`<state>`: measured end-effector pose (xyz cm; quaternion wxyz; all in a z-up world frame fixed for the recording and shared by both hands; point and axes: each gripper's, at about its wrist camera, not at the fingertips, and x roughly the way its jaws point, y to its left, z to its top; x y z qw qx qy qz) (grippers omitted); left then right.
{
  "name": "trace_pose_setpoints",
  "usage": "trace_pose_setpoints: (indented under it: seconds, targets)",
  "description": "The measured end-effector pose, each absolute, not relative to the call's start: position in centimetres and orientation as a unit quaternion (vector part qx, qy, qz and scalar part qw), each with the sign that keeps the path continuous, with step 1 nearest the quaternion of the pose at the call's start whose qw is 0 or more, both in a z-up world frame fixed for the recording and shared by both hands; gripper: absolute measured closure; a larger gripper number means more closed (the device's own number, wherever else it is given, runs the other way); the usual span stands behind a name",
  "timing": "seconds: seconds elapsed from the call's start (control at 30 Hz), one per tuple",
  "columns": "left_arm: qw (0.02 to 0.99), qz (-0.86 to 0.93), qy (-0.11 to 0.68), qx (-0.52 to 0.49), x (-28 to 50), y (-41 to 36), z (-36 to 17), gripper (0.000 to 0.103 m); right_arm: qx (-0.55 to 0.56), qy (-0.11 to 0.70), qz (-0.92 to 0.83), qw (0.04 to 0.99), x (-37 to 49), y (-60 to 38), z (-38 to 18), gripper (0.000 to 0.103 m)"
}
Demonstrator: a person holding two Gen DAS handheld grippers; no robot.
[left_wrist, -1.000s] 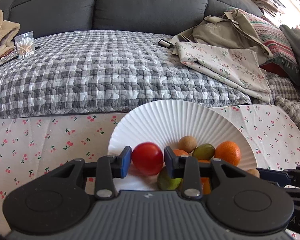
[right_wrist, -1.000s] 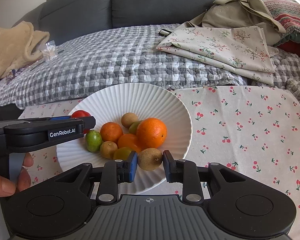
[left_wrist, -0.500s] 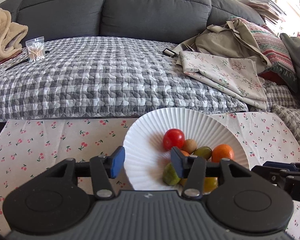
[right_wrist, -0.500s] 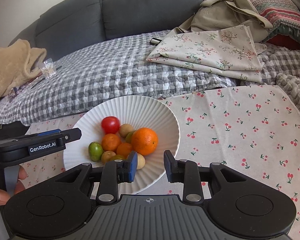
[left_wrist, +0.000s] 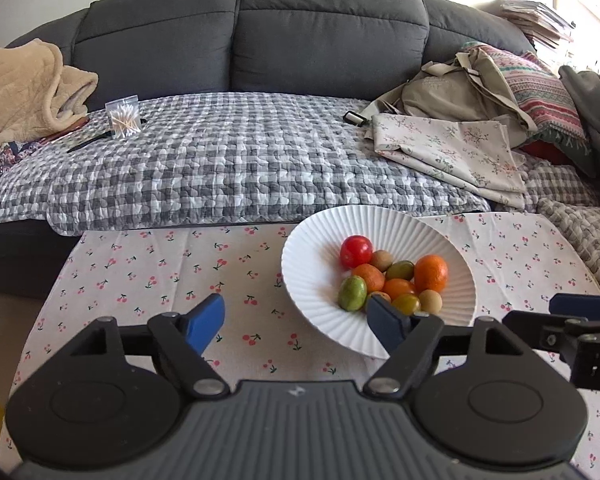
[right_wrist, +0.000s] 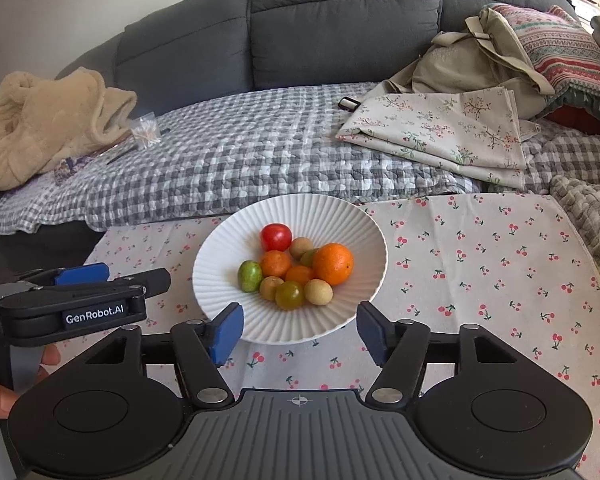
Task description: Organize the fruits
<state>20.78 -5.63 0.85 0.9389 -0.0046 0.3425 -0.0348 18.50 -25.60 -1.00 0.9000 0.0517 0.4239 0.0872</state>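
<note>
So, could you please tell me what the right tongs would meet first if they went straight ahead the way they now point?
Most likely the near rim of the white plate, which lies between the open right tongs. Beyond it sits the fruit pile, nearest the dark green fruit. Height above the cloth is unclear, so they might pass over the rim.

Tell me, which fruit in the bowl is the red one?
The tomato at the far side of the white bowl. It is the only red fruit; the others are orange, green or tan.
</note>
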Motion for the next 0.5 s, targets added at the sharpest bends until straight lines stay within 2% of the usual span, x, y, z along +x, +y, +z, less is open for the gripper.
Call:
trace_pose_setpoints:
  seconds: [0.07, 0.23, 0.3, 0.5]
  targets:
    - [0.939, -0.037, 0.343, -0.002, 19.5, -5.7, 1.3, 0.015, 0.053, 0.425, 0.093, 0.899, 17.5, -25.4, -0.6, 0.034]
    - [0.939, -0.02, 0.344, 0.006, 16.5, -5.4, 1.9, 0.013, 0.047, 0.426, 0.099, 0.898, 14.8, -24.7, 0.6, 0.025]
    - [0.94, -0.016, 0.342, -0.002, 15.3, -5.0, 2.2, 0.01, 0.03, 0.42, 0.091, 0.903, 13.5, -24.3, 1.2, 0.014]
    - [0.947, -0.005, 0.321, 0.006, 12.1, -4.3, 3.1, 0.003, 0.041, 0.403, 0.091, 0.91, 10.5, -24.3, 2.7, 0.006]
